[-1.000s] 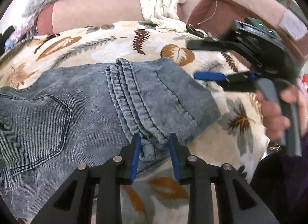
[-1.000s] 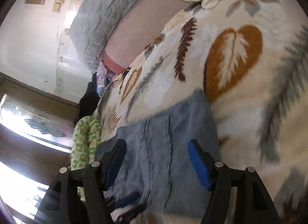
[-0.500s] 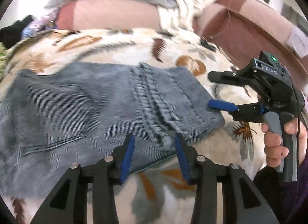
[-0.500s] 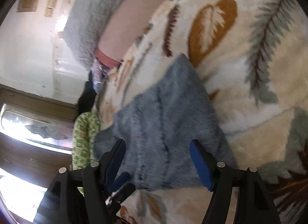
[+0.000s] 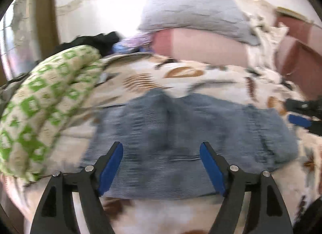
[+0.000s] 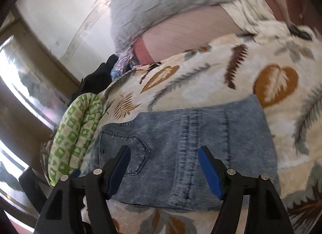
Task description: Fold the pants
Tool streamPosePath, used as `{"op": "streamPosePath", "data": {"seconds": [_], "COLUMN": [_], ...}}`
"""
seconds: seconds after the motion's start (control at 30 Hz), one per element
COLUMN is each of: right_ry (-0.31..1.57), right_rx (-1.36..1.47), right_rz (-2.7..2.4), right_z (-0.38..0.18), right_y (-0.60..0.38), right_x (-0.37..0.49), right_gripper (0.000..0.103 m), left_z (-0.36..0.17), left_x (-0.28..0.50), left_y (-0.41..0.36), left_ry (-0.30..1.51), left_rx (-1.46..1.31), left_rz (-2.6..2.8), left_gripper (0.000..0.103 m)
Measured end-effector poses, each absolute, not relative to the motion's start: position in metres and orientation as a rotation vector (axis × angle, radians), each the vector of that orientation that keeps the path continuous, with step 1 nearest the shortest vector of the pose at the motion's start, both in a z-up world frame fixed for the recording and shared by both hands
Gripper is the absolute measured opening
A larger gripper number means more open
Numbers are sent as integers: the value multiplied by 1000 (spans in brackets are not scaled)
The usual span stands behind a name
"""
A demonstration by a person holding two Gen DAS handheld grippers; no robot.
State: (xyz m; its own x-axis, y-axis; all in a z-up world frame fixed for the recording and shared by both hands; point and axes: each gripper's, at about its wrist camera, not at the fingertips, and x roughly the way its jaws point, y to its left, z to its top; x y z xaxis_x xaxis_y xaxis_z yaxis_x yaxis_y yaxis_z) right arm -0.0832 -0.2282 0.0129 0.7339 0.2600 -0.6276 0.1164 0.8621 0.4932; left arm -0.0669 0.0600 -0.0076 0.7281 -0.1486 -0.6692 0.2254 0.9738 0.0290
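The blue-grey denim pants point(image 5: 181, 133) lie folded into a compact rectangle on the leaf-print blanket point(image 5: 211, 77). In the right wrist view the pants point(image 6: 191, 143) show a back pocket and a vertical seam. My left gripper point(image 5: 161, 159) is open and empty, just above the pants' near edge. My right gripper point(image 6: 164, 163) is open and empty over the pants' near edge; its blue pad also shows at the right edge of the left wrist view point(image 5: 299, 121).
A green-and-white patterned cushion point(image 5: 44, 109) lies left of the pants, also in the right wrist view point(image 6: 76, 135). A grey pillow point(image 5: 197, 12) and pink bolster point(image 5: 201, 46) sit behind. A dark garment point(image 6: 98, 77) lies near the wall.
My left gripper let go of the folded denim edge, opened wide and swung left along the pants. My right gripper pulled back, so more of the pants shows.
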Motion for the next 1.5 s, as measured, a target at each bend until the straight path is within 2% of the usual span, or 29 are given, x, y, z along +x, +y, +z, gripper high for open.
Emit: {"op": "streamPosePath", "data": {"seconds": [0.37, 0.67, 1.1, 1.5], "right_ry": [802, 807, 827, 808], "right_rx": [350, 222, 179, 84], "right_rz": [109, 96, 78, 162], "right_z": [-2, -9, -13, 20], "right_y": [-166, -154, -136, -83], "right_x": [-58, -61, -58, -36], "right_gripper": [76, 76, 76, 76], "left_z": [-37, -27, -22, -20], "left_x": [-48, -44, -47, -47], "left_y": [130, 125, 141, 155], "left_ry": [805, 777, 780, 788], "left_rx": [82, 61, 17, -24], "left_rz": [-36, -5, 2, -2], "left_gripper": [79, 79, 79, 79]}}
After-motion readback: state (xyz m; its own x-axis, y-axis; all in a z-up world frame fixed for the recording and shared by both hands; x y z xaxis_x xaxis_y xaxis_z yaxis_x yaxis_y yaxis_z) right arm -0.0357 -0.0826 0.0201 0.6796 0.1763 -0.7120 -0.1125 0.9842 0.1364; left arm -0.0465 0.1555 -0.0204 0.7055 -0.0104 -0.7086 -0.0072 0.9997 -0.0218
